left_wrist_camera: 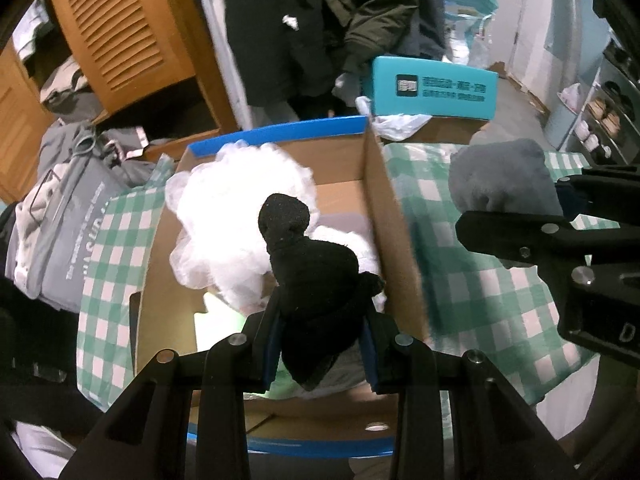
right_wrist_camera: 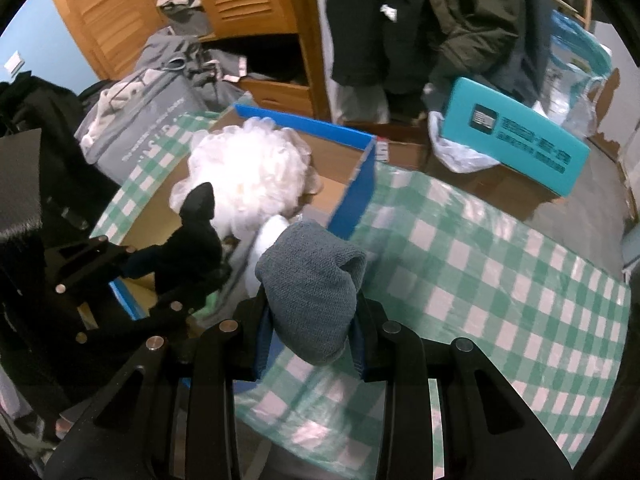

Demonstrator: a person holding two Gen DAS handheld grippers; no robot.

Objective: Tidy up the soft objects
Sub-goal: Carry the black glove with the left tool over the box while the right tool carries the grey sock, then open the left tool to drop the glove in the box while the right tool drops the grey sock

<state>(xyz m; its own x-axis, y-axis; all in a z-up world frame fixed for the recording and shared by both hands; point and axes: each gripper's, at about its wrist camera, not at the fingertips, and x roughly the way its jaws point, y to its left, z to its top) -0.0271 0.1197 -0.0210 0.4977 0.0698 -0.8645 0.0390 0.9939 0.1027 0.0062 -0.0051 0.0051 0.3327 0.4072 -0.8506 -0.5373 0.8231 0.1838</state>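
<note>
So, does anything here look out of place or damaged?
Nothing looks damaged or spilled. The left gripper holds a black sock over the box, which already holds a white pouf. The right gripper holds a grey sock over the checked cloth.

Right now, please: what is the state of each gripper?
Left gripper: closed on the black sock, above the cardboard box.
Right gripper: closed on the grey sock.

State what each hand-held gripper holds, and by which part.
Left hand-held gripper: black sock, by its bunched lower end. Right hand-held gripper: grey sock, likewise.
</note>
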